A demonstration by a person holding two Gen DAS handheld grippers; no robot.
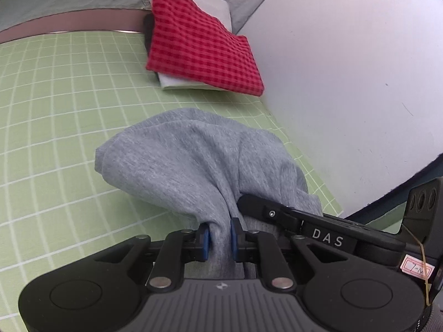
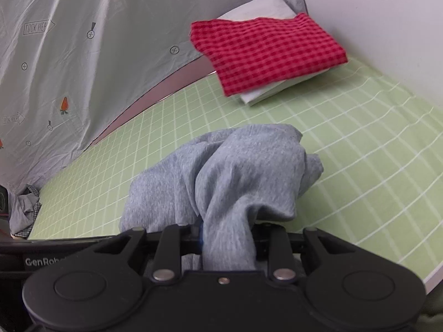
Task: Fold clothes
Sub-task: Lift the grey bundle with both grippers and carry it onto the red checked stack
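On the green mat (image 1: 55, 110), two claws pinch one grey garment (image 1: 188, 160).

The garment (image 1: 193, 160) bunched in the near middle is heathered grey. The grippers are black, and the left gripper (image 1: 220, 239) has blue pads (image 1: 205, 239). The mat (image 1: 55, 127) under the garment is pale green with a white grid. On its far side lies a folded cloth (image 1: 202, 47) in red check, light and dark red squares, on top of a white folded piece (image 2: 263, 94). The sheet (image 2: 83, 41) at the far left is pale grey, printed with orange carrots (image 2: 64, 105) with green tops and dark outline signs. The wall (image 1: 346, 69) at right is plain white.
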